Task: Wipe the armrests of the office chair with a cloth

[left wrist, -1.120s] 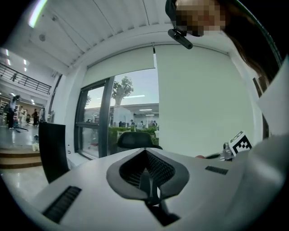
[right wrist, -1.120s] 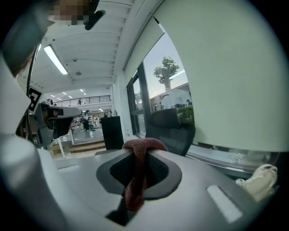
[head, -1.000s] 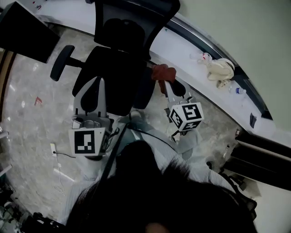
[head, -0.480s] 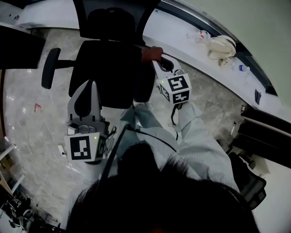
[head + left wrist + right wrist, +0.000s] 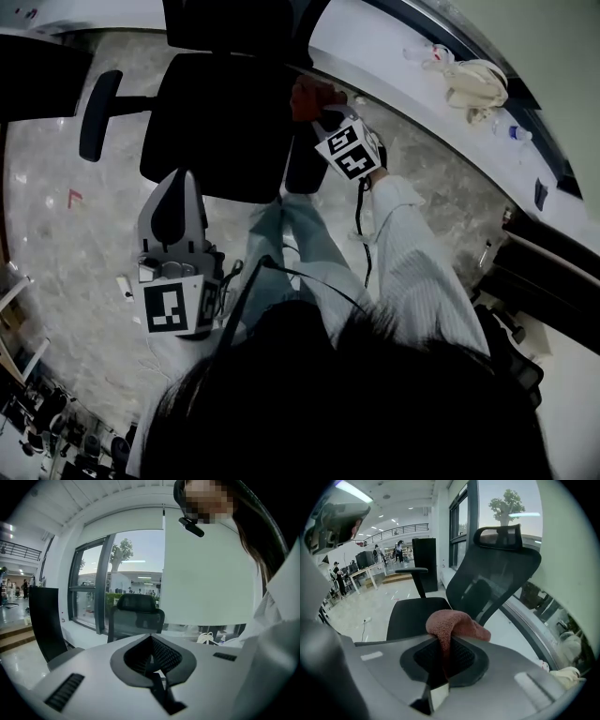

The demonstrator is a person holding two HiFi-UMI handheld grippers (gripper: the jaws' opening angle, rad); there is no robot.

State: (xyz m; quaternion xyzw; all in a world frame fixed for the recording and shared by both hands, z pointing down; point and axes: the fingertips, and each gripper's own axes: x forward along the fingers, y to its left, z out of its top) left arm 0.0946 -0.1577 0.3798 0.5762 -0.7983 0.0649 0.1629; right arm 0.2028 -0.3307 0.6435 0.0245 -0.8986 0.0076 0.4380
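The black office chair (image 5: pixel 220 127) stands at the top of the head view, with its left armrest (image 5: pixel 98 112) out to the side and its right armrest (image 5: pixel 302 171) beside the seat. My right gripper (image 5: pixel 323 117) is shut on a reddish cloth (image 5: pixel 314 97), which sits over the far end of the right armrest; whether it touches is unclear. In the right gripper view the cloth (image 5: pixel 454 625) bulges from the shut right gripper (image 5: pixel 445 644) above the seat (image 5: pixel 417 613). My left gripper (image 5: pixel 178 187) is shut and empty, short of the seat's front edge, pointing at the chair's backrest (image 5: pixel 136 616).
A cream bag (image 5: pixel 473 84) and a small bottle (image 5: pixel 514 131) lie on the white window ledge (image 5: pixel 394 84) to the right. A dark panel (image 5: pixel 37 75) stands at the upper left. A plug and cable (image 5: pixel 127 286) lie on the marbled floor.
My right gripper has moved up the picture and down with the cloth, closing on the chair's right armrest. The left gripper has sunk a little and stays shut.
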